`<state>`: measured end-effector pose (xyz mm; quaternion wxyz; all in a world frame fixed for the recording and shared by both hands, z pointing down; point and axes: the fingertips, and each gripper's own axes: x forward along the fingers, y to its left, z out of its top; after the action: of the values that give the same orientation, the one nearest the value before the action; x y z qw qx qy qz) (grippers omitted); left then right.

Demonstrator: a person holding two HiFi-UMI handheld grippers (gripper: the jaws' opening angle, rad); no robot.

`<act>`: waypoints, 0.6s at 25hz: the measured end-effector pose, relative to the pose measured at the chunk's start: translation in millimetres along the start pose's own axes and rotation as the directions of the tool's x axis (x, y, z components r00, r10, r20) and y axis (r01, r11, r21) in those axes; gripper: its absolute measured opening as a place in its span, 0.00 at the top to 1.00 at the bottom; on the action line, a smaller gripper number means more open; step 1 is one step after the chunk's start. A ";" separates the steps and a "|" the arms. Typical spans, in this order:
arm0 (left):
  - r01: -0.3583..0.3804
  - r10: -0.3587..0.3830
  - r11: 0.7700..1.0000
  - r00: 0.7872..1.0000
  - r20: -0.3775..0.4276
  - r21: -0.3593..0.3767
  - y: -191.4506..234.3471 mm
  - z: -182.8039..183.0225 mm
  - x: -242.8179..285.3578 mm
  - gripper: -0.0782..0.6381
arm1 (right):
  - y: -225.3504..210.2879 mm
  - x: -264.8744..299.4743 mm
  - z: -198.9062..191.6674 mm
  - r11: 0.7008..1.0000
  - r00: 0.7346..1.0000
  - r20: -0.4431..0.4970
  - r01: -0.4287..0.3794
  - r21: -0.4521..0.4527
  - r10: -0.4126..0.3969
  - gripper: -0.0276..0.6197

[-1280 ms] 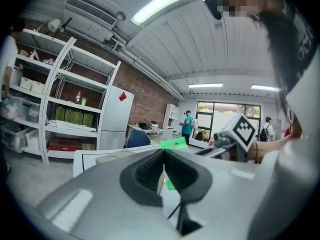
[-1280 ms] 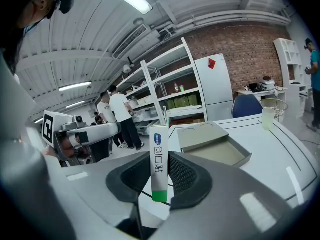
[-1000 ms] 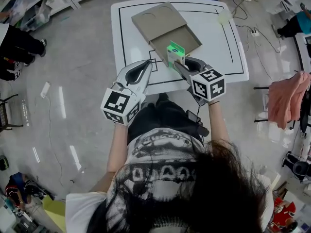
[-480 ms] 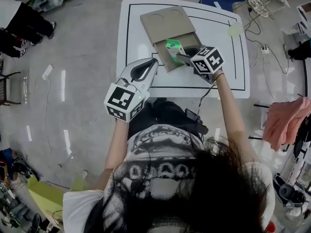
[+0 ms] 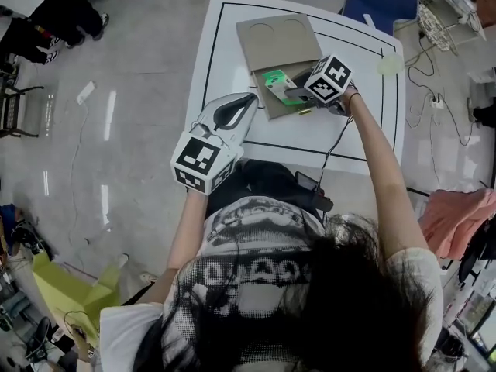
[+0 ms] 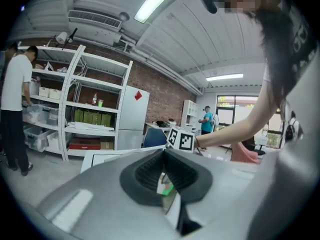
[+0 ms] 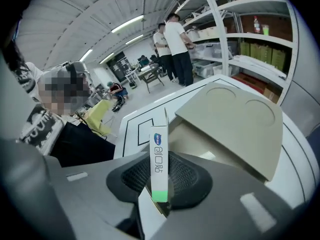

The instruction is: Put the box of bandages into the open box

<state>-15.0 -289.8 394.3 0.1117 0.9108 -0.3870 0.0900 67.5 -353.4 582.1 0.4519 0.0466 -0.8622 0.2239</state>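
white table (image 5: 225, 60) (cables (image 5: 432, 99) beside), open box (image 5: 279, 41), bandage box (image 5: 275, 82)

1. The right gripper (image 5: 293, 95) now reaches farther out over the table (image 5: 225, 68) than a second ago, with the arm stretched forward.
2. The box of bandages (image 5: 276, 84), clamped in it, has gone from the near edge of the open box (image 5: 279, 41) to above its tray.
3. It now leans over instead of standing upright.
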 end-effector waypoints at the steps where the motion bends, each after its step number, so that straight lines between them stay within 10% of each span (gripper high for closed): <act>1: -0.012 0.012 1.000 1.000 -0.003 -0.002 1.9 0.0 0.5 0.89 | -1.8 3.3 -0.5 1.000 0.999 -0.025 -0.024 -0.004 0.024 0.81; 9: -0.095 0.095 0.995 0.995 -0.014 -0.013 20.1 1.7 -1.0 0.89 | 2.3 17.3 -10.0 0.965 0.939 -0.224 -0.258 0.050 0.262 0.81; 15: -0.131 0.131 0.991 0.991 -0.015 -0.028 31.5 0.2 -0.4 0.89 | -15.5 29.3 -2.0 0.979 0.954 -0.223 -0.204 0.009 0.201 0.77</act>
<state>-38.1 -310.9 398.3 0.1214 0.8812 -0.4465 0.0973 56.1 -362.9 611.8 0.5208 -0.0704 -0.8079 0.2667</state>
